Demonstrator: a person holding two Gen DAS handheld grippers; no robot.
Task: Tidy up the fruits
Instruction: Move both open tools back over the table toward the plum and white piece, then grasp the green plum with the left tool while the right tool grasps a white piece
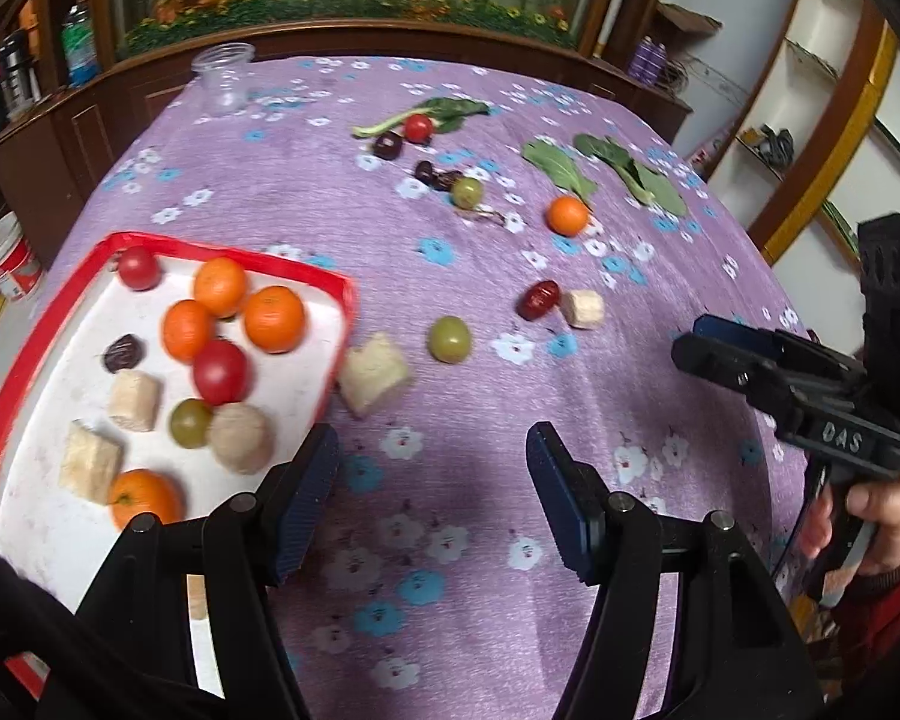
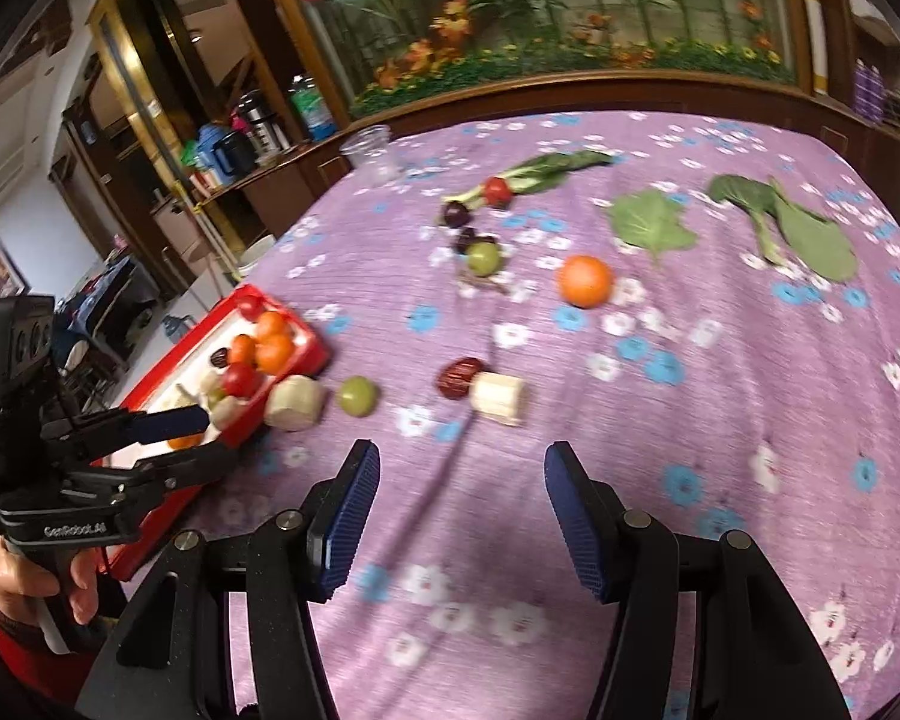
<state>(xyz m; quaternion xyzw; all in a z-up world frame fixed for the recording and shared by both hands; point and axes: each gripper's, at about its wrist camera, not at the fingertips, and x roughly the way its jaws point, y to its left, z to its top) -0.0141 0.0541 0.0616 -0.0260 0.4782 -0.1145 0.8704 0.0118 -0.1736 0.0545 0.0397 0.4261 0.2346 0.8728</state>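
Observation:
A red-rimmed white tray holds several oranges, tomatoes, a dark date, a green grape and pale cut chunks. Loose on the purple cloth lie a pale chunk by the tray's corner, a green grape, a red date beside another chunk, and farther off an orange. My left gripper stands open over bare cloth beside the tray. My right gripper is open too, nothing between its fingers.
Farther back lie another green grape, dark fruits, a tomato and several green leaves. A clear plastic jar stands at the table's far left corner. Wooden cabinets and shelves surround the table. A hand grips the right tool.

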